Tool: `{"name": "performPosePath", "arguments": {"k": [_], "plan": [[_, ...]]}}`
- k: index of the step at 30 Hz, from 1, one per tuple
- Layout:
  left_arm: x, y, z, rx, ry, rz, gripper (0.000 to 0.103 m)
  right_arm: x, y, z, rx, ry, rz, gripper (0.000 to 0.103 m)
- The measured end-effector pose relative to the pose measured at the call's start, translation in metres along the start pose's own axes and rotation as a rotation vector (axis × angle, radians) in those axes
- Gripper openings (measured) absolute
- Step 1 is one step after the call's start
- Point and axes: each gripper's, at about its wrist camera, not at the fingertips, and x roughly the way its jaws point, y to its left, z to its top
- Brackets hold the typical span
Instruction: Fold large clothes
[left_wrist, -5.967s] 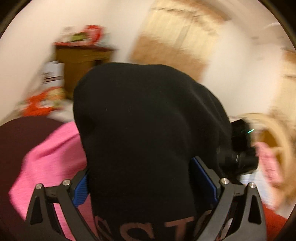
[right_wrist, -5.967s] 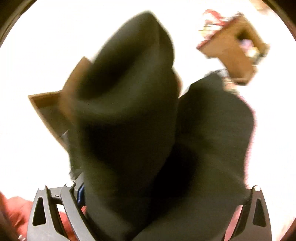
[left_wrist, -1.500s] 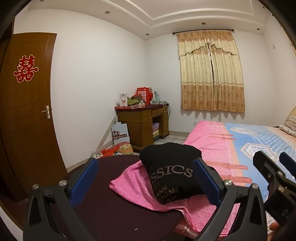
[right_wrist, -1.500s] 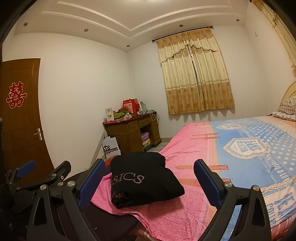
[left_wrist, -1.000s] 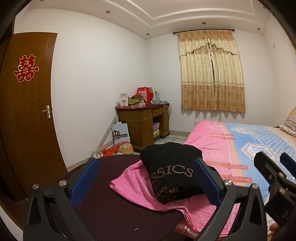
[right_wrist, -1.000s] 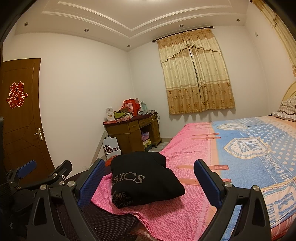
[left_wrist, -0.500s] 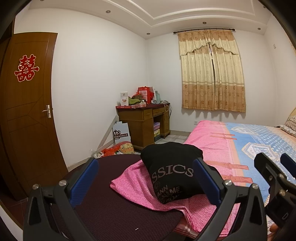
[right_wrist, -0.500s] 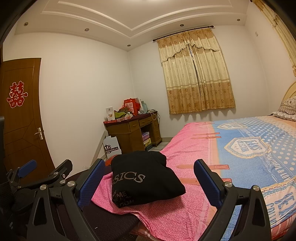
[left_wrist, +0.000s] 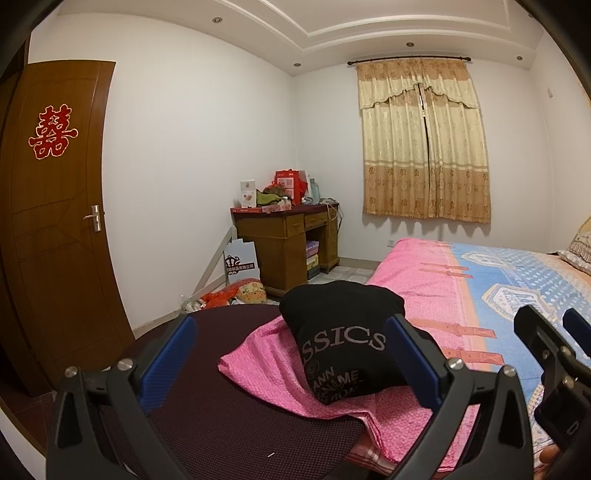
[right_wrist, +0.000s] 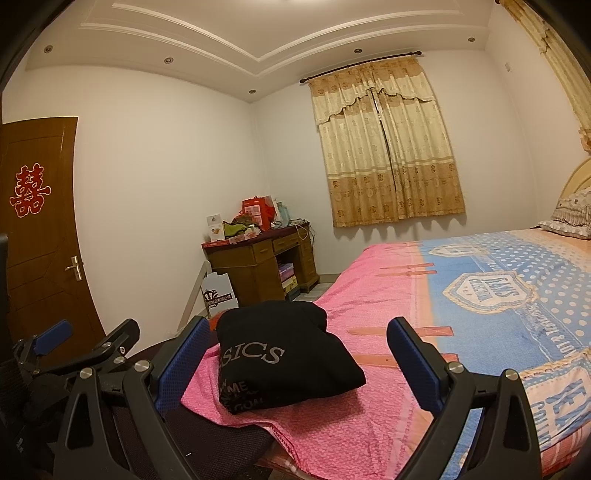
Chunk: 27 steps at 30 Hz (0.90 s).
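A black garment with grey lettering lies folded in a compact bundle on the pink corner of the bed cover; it also shows in the right wrist view. My left gripper is open and empty, held back from the bundle. My right gripper is open and empty, also short of the bundle. The right gripper's body shows at the right edge of the left wrist view, and the left gripper's body shows at the left of the right wrist view.
A dark maroon surface lies under the pink cover's corner. The bed with a blue and pink cover stretches right. A wooden desk with boxes stands by the far wall, a brown door at left, curtains behind.
Six seconds ago both grippers held the black garment up close. Over the last 1.5 seconds nothing has visibly moved.
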Motion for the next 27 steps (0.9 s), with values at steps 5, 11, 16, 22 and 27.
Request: {"name": "performPosePath", "arguments": {"k": [5,11,16,22,27], "plan": [[0.002,-0.002,-0.003,0.005,0.003,0.016,0.103,0.001,0.0,-0.002,0.006,0.006,-0.003,0.097],[0.002,-0.003,-0.004,0.001,0.012,0.025,0.103,0.003,0.0,-0.002,0.008,0.01,-0.006,0.097],[0.0,-0.006,-0.004,0.009,0.007,0.037,0.103,0.004,0.0,-0.003,0.01,0.016,-0.008,0.097],[-0.002,-0.011,-0.004,0.03,-0.007,0.09,0.103,0.004,0.0,-0.002,0.009,0.015,-0.008,0.097],[-0.002,-0.012,-0.005,0.027,-0.004,0.077,0.103,0.004,0.0,-0.002,0.009,0.017,-0.009,0.097]]}}
